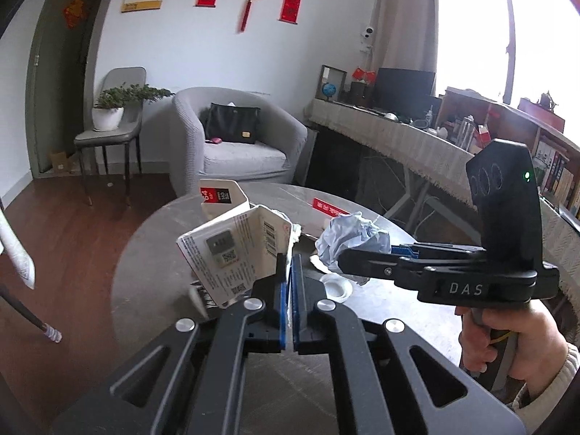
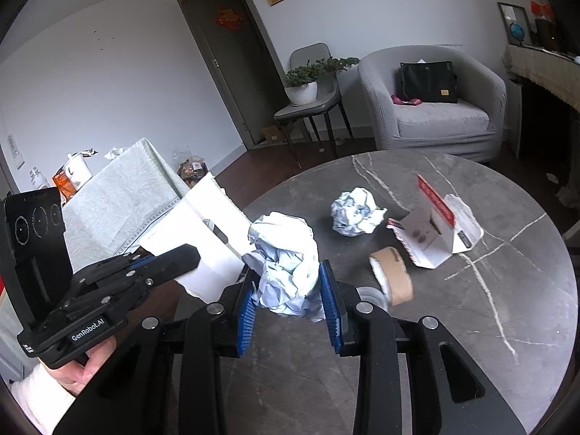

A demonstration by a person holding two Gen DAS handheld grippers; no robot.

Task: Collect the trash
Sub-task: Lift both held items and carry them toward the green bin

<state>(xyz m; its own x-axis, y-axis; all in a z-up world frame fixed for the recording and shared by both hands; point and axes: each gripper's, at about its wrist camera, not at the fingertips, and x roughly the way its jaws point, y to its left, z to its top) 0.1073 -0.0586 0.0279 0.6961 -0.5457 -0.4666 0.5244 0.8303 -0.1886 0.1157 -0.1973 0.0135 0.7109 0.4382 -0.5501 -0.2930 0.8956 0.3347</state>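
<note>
L gripper (image 1: 289,282) is pinching the edge of a white card package (image 1: 235,253), fingers nearly together on it, and is holding it up above the round table (image 2: 471,344). R gripper (image 2: 290,290) is clamping a crumpled blue-white paper ball (image 2: 286,272) between its blue pads (image 2: 331,304), raised off the tabletop & sitting just beside the package. In the L wrist view the same ball is showing at the tip of the R gripper, right next to the package's open side.

Step in hand, my guess: gathering scraps, maybe stuffing the ball into the package as a holder. Can't tell if a bin is around; none is showing.

Still lying on the table: a 2nd paper ball (image 2: 357,215), a tape roll (image 2: 391,275) near the R gripper, an opened red-white box (image 2: 435,232) w/ torn card under it, and a small white lid (image 1: 337,286).

Next move is probably calling for bringing ball & package together w/o loosening the L grip; the card is thin & could slip or fold. After that, the loose pieces on the table are waiting.
</note>
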